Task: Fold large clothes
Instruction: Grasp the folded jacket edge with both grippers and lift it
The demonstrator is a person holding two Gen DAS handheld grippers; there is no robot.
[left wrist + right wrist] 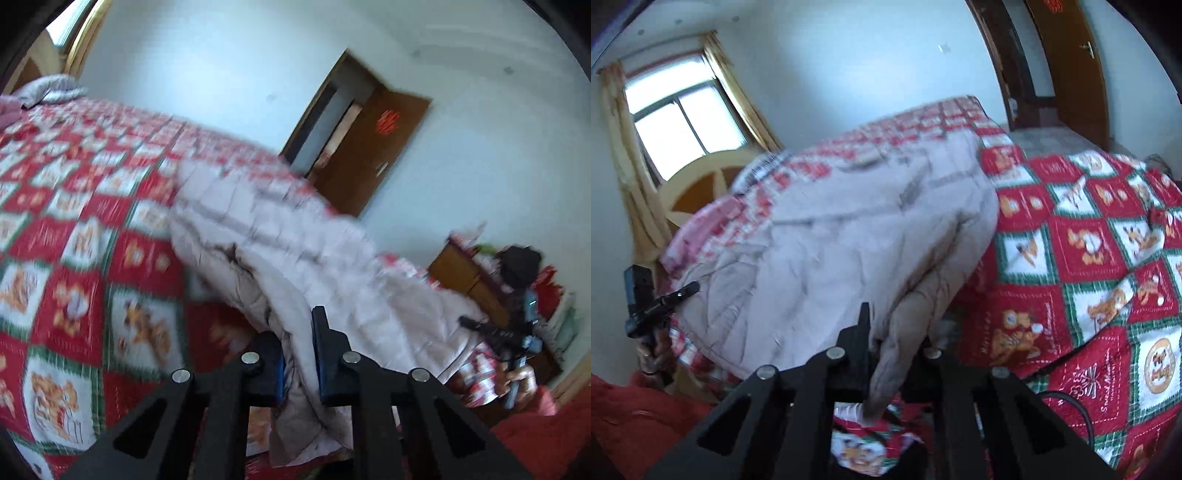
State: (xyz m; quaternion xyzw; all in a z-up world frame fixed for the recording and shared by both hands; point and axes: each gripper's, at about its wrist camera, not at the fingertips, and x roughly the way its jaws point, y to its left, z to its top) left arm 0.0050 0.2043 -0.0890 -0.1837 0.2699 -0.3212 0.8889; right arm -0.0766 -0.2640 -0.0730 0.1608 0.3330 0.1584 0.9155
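Note:
A large pale grey quilted coat (266, 236) lies stretched across the bed, also seen in the right wrist view (827, 236). My left gripper (298, 354) is shut on one edge of the coat, with cloth bunched between its black fingers. My right gripper (897, 354) is shut on the other edge, and the cloth hangs down between its fingers. Both held edges are lifted off the bed. The right gripper shows in the left wrist view (517, 332), and the left gripper shows in the right wrist view (650, 306). The frames are motion-blurred.
The bed carries a red, white and green patchwork quilt (74, 229), (1089, 266). A grey pillow (51, 90) lies at the head. A brown door (365, 147) stands open. A window with curtains (679, 118) and a wooden cabinet with clutter (476, 273) are near.

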